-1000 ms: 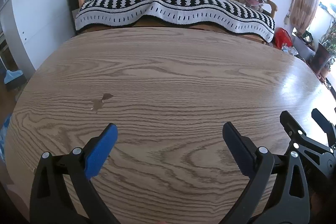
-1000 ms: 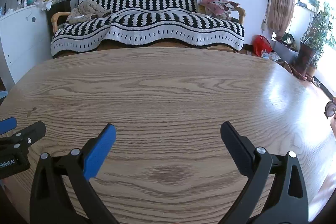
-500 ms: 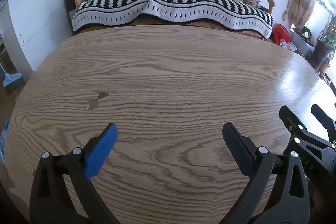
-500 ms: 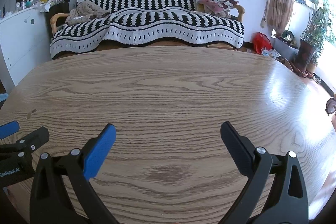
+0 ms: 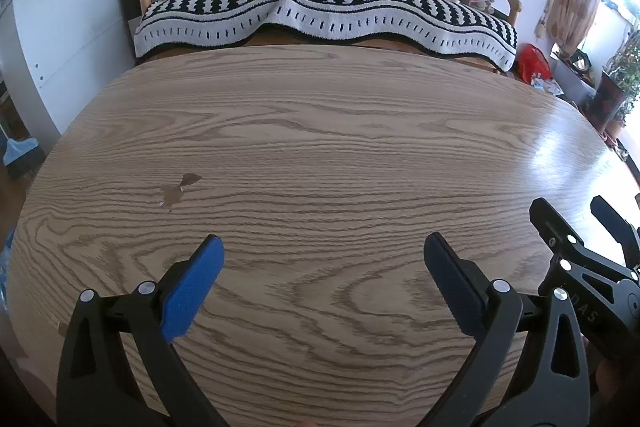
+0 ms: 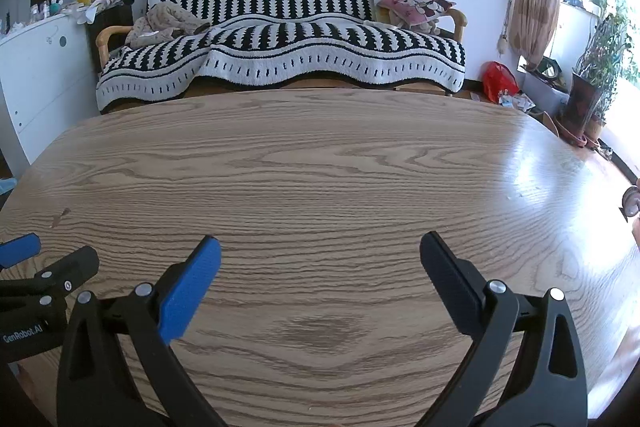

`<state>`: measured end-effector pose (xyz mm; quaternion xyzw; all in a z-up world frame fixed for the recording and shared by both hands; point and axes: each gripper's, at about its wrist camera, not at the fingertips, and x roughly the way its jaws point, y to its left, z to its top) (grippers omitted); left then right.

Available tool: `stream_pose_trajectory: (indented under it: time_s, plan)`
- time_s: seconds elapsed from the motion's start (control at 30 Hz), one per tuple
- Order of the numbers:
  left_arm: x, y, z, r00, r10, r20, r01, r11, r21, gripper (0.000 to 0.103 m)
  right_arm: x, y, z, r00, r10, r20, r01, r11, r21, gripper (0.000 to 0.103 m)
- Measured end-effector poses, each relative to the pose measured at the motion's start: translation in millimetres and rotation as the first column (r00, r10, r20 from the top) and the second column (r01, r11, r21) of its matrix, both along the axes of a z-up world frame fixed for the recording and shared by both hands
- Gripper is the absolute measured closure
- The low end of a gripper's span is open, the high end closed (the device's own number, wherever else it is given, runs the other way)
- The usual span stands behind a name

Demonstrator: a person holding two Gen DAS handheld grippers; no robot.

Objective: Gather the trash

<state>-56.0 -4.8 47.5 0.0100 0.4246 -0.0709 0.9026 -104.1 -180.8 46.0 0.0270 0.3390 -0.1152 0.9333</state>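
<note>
My left gripper (image 5: 323,259) is open and empty above the wooden table (image 5: 320,131). My right gripper (image 6: 320,257) is open and empty above the same table (image 6: 320,167). The right gripper also shows at the right edge of the left wrist view (image 5: 576,223), and the left gripper at the left edge of the right wrist view (image 6: 52,259). A small brown scrap or chipped patch (image 5: 178,187) lies on the table ahead-left of the left gripper; it shows faintly in the right wrist view (image 6: 60,217). I see no other trash on the table.
A sofa with a black-and-white striped blanket (image 5: 324,11) stands beyond the table's far edge. A white cabinet (image 5: 60,39) is at the left. A red bag (image 6: 498,81) and potted plants (image 6: 596,67) are on the floor at the right.
Both grippers have drifted slightly back and up; the table and sofa sit a little lower in view. Both stay open and empty.
</note>
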Motion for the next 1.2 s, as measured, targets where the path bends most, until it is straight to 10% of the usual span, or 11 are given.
stream_pose_trajectory:
  time_s: [1.2]
  plan:
    - [3.5,-6.8,-8.2,0.999,-0.025,-0.02,0.025,1.0,0.014,0.006,1.0,-2.1,1.7,1.0,-0.004,-0.006,0.004,1.0,0.018,0.007]
